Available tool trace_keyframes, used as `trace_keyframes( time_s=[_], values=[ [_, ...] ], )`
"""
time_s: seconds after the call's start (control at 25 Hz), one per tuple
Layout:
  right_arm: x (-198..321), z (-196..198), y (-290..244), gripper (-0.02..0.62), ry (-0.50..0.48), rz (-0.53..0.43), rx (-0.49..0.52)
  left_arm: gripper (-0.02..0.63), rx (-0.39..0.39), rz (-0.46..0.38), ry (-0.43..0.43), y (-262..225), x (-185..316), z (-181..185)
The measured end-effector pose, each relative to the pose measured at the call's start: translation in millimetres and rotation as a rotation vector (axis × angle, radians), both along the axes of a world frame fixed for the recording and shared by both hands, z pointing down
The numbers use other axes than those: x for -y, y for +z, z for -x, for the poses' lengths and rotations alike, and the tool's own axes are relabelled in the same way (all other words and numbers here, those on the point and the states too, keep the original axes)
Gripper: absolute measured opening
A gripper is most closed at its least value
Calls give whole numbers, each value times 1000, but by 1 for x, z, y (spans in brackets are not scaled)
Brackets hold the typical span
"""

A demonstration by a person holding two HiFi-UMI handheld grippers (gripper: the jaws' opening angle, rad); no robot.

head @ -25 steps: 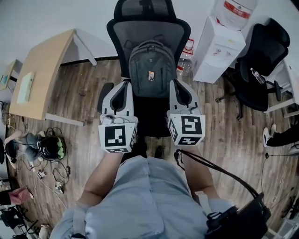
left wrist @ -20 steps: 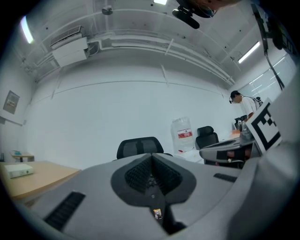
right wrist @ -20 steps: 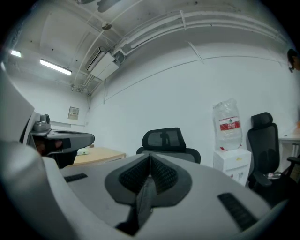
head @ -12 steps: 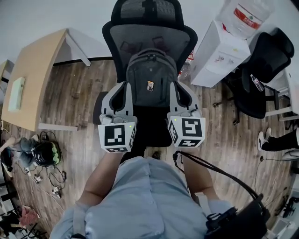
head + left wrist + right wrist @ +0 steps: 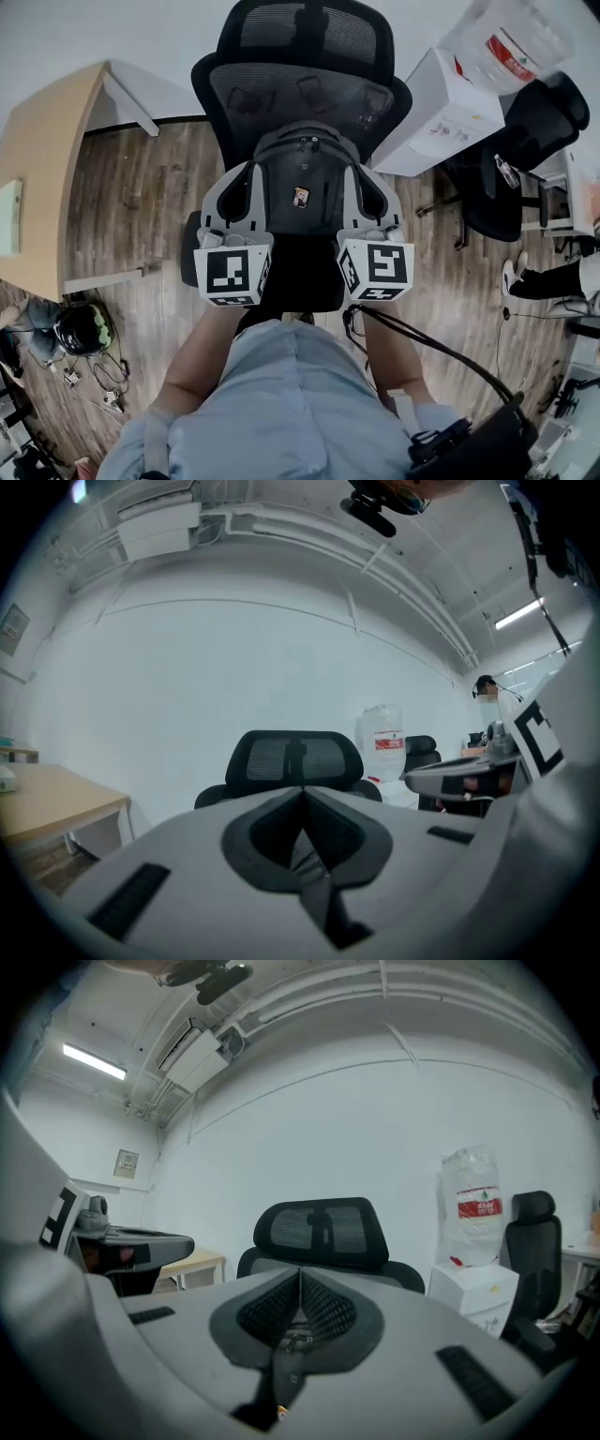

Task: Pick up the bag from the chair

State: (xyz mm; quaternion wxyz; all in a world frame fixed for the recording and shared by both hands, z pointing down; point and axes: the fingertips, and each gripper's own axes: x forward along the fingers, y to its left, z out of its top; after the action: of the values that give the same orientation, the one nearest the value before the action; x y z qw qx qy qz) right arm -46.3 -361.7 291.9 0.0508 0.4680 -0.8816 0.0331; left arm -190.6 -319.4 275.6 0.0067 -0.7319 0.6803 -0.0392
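Note:
A grey backpack (image 5: 302,178) stands upright on the seat of a black mesh office chair (image 5: 300,84), leaning on its backrest. My left gripper (image 5: 249,169) lies along the bag's left side and my right gripper (image 5: 351,171) along its right side, both close to it; I cannot tell whether they touch it. Each one's jaws meet at the tips with nothing held. In the left gripper view the left gripper (image 5: 302,791) points at the chair's headrest (image 5: 298,757). The right gripper (image 5: 300,1274) does the same in the right gripper view, and a zipper (image 5: 298,1340) shows through its jaw opening.
A white water dispenser (image 5: 441,112) with a bottle (image 5: 511,42) stands right of the chair, and a second black chair (image 5: 525,141) beyond it. A wooden desk (image 5: 42,178) is at the left. A helmet (image 5: 82,328) and cables lie on the floor at lower left.
I have come closer to the chair. Both grippers have moved forward and now flank the backpack's upper sides instead of its lower part.

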Motion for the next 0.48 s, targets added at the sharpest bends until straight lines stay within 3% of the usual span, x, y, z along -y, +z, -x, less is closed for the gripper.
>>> trace_keyframes(
  time_s=[0.24, 0.48],
  values=[
    [29, 11, 13, 3, 23, 34, -31, 0, -27, 62, 30, 23, 35, 14],
    [49, -2, 52, 4, 24, 111, -53, 0, -17, 110, 63, 56, 55, 4]
  ],
)
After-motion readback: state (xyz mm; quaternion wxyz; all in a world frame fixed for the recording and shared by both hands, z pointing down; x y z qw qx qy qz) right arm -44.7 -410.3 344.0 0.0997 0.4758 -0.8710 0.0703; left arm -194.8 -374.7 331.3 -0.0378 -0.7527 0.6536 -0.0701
